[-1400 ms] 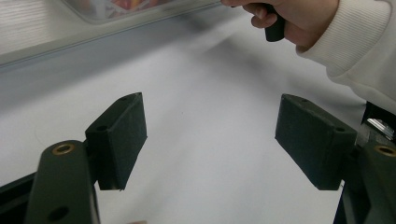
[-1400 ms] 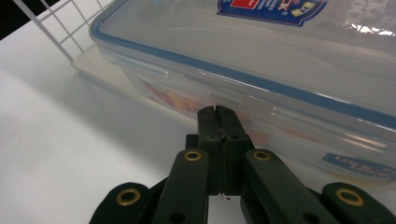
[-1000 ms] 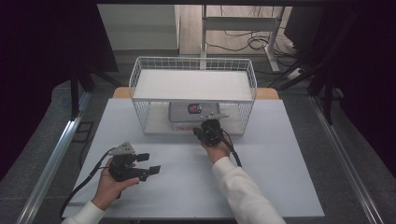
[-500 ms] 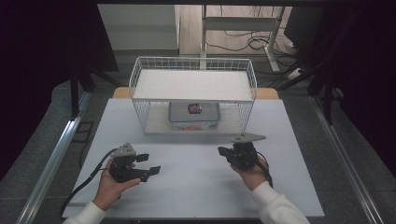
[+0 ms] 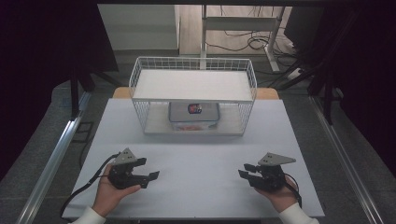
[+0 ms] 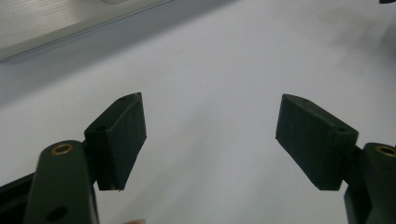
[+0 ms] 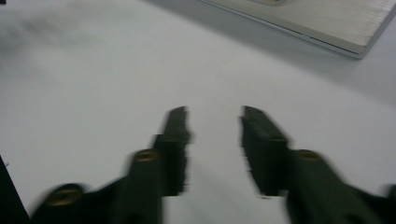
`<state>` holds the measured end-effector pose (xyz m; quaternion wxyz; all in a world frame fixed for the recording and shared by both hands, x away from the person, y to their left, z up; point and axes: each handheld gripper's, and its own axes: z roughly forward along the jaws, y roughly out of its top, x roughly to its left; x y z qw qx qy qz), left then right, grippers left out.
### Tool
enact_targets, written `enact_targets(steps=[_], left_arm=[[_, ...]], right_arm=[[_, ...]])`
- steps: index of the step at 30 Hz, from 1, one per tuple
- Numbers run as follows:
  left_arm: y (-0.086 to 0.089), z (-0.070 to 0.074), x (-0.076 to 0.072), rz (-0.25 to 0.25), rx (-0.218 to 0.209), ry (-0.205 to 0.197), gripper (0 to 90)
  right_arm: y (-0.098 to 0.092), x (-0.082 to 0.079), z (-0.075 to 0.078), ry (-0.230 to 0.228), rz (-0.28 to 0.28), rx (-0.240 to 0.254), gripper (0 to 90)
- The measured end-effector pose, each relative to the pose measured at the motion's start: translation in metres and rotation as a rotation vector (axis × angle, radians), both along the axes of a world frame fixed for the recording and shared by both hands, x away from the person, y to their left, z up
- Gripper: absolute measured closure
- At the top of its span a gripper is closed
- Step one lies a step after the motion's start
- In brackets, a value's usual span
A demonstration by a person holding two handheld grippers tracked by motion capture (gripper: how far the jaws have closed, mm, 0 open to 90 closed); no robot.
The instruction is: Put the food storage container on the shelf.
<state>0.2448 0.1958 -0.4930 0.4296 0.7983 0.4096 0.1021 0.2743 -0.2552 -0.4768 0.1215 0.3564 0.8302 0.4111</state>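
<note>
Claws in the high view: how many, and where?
2. The left claw is at the table's near left, jaws wide apart and empty. The right claw is at the near right, jaws just opening, nothing between them. Both are well short of the wire rack.

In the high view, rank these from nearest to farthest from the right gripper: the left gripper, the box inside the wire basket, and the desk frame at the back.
From the right gripper:
1. Box, ahead, on the lower level of the wire basket.
2. Left gripper, across the table to the left, close to the box's distance.
3. Desk frame, far back beyond the table.
</note>
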Motion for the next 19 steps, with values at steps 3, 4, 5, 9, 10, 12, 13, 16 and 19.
enact_targets(steps=[3, 4, 5, 9, 10, 12, 13, 16, 19], left_arm=[[0.0000, -0.0003, 0.0000, 0.005, 0.008, -0.004, 23.7], [0.0000, -0.0004, -0.0001, 0.007, 0.012, -0.005, 23.6], [0.0002, -0.0006, -0.0003, 0.008, 0.019, -0.009, 23.5], [-0.0001, -0.0018, -0.0004, 0.006, 0.036, -0.014, 23.2], [-0.0004, -0.0026, 0.0000, 0.005, 0.045, -0.014, 23.1], [-0.0009, -0.0035, 0.0001, 0.004, 0.054, -0.013, 22.7], [-0.0010, -0.0037, -0.0001, 0.003, 0.059, -0.014, 22.6], [-0.0006, -0.0032, -0.0015, 0.007, 0.063, -0.018, 22.3], [0.0001, -0.0027, -0.0023, 0.013, 0.066, -0.023, 22.0]], right_arm=[[-0.0019, 0.0011, 0.0019, -0.001, -0.029, 0.025, 41.7], [-0.0018, 0.0011, 0.0027, -0.003, -0.034, 0.032, 38.9], [-0.0016, 0.0010, 0.0032, -0.005, -0.037, 0.035, 36.9], [0.0000, 0.0005, 0.0049, -0.030, -0.037, 0.026, 30.5], [-0.0001, 0.0008, 0.0048, -0.037, -0.031, 0.021, 29.4], [-0.0007, 0.0014, 0.0048, -0.043, -0.037, 0.015, 29.1], [-0.0014, 0.0019, 0.0045, -0.044, -0.041, 0.011, 28.8], [-0.0033, 0.0037, 0.0034, -0.046, -0.057, 0.008, 26.1], [-0.0045, 0.0049, 0.0031, -0.047, -0.068, 0.013, 23.7]])
